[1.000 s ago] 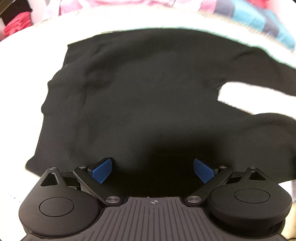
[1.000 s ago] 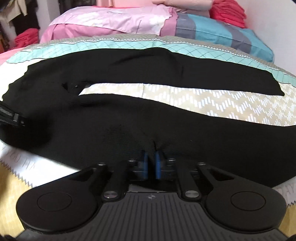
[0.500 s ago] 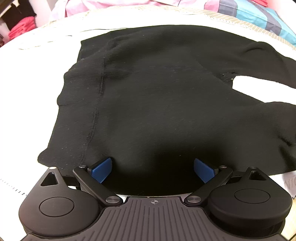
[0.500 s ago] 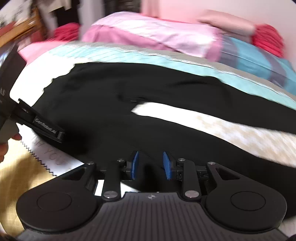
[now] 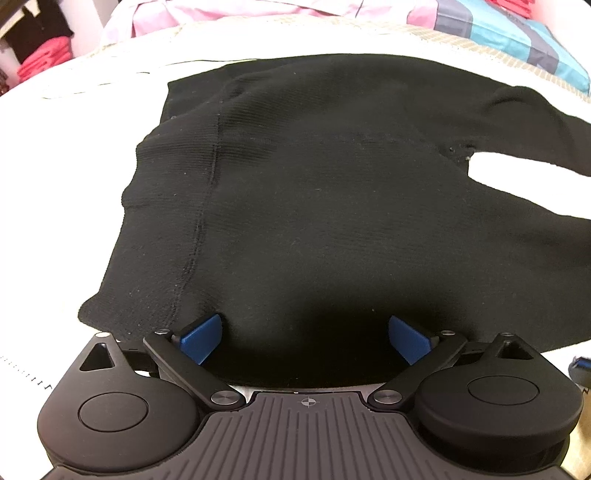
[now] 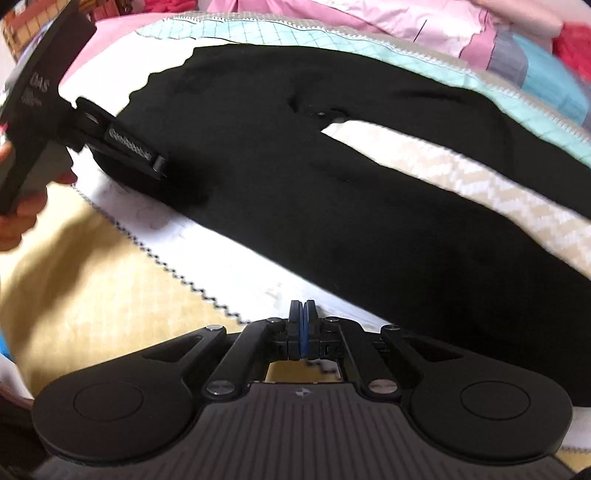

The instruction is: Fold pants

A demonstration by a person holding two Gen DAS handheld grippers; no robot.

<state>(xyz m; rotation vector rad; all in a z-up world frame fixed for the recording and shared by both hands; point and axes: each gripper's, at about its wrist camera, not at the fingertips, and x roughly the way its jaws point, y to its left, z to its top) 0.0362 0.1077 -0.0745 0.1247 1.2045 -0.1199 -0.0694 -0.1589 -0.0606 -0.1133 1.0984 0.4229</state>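
Black pants (image 5: 314,206) lie spread flat on the bed, waistband to the left, the two legs running off right with a gap between them. My left gripper (image 5: 304,338) is open, its blue pads straddling the near edge of the waist part. In the right wrist view the pants (image 6: 332,177) run from upper left to right. My right gripper (image 6: 303,328) is shut and empty, just off the near edge of the near leg, over the bedspread. The left gripper (image 6: 122,147) shows at far left on the waist.
The bedspread (image 6: 110,280) is white and yellow with a zigzag border, teal at the far side. Pink and blue-striped pillows (image 6: 424,26) lie at the head of the bed. Red folded clothes (image 5: 44,59) sit on a shelf at far left.
My right gripper let go of the near leg, pulled back off the cloth towards the left, and shut again empty. My left gripper stayed open and crept forward over the waist edge.
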